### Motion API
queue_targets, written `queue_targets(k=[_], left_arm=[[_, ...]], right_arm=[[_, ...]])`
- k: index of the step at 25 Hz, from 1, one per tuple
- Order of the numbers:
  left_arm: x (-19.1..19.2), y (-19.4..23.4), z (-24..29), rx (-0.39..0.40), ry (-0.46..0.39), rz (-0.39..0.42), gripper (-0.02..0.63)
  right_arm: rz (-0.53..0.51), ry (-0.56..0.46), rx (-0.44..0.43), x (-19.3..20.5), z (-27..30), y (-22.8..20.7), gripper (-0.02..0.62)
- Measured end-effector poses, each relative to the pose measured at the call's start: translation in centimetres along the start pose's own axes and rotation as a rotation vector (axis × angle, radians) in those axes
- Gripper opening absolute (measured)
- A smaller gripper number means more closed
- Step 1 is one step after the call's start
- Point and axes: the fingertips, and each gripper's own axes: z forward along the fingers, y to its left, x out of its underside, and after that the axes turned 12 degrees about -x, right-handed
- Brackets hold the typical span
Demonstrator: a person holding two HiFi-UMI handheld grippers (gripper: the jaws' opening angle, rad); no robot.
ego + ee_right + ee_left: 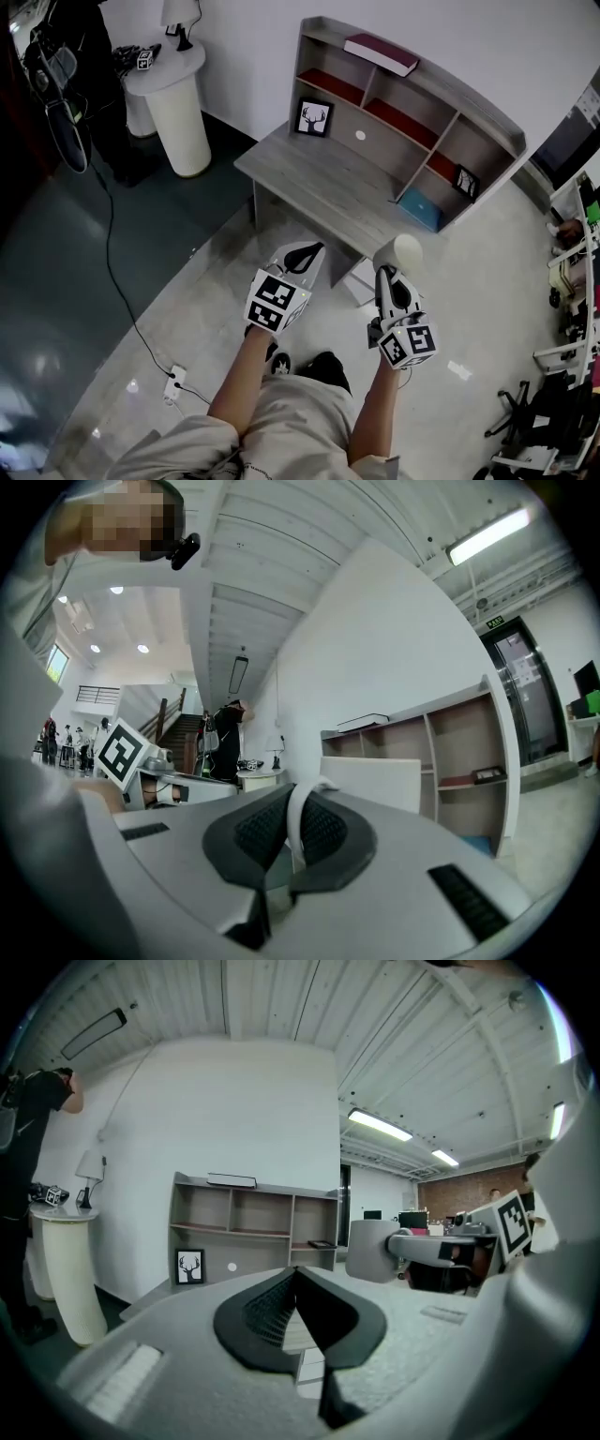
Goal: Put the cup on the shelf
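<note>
Cup [397, 253] handle is what the move turns on; we see its white loop pinched between the pads of the right gripper [386, 275], with the pale body just past the jaw tips and, as we read it, upright with its long axis vertical; so the cup hangs in the air near the front edge of the desk [309, 178], resting on nothing. From those jaws the shelf [412, 108] lies straight ahead at the back of the desk; we judge the coming move to be a carry forward and a setting-down into one of its open compartments, the right hand being the one that bears the load. The left gripper [302, 257] sits beside it, apart from the cup, jaws pressed together on nothing. We find no brand or label on the cup; the book [380, 53] atop the shelf shows no title we can read; the deer picture [314, 118] carries no words.
</note>
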Motion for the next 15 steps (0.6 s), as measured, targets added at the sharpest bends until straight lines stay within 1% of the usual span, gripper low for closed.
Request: queue_targets(k=[3,6,10,15], left_arm=[[-0.1,1.6,-0.2,-0.015,-0.006,-0.025,0.011],[0.6,2.9,0.2,-0.022,0.009,-0.045,0.011],[1.0,4.9,1.1,-0.061,0.016,-0.041,0.011],[0.7,7.1,2.8,-0.093,-0.004,-0.032,0.011]], right_arm=[[-0.01,-0.02,0.005,-0.7,1.0,-0.5,0.015],[-0.031,-0.006,0.013,-0.6,2.2,-1.2,0.014],[-0.038,0.0,-0.007,-0.2,4.5,-2.4,0.015],[-0.028,-0.041,-0.013,-0.1,7.1,-4.2,0.015]])
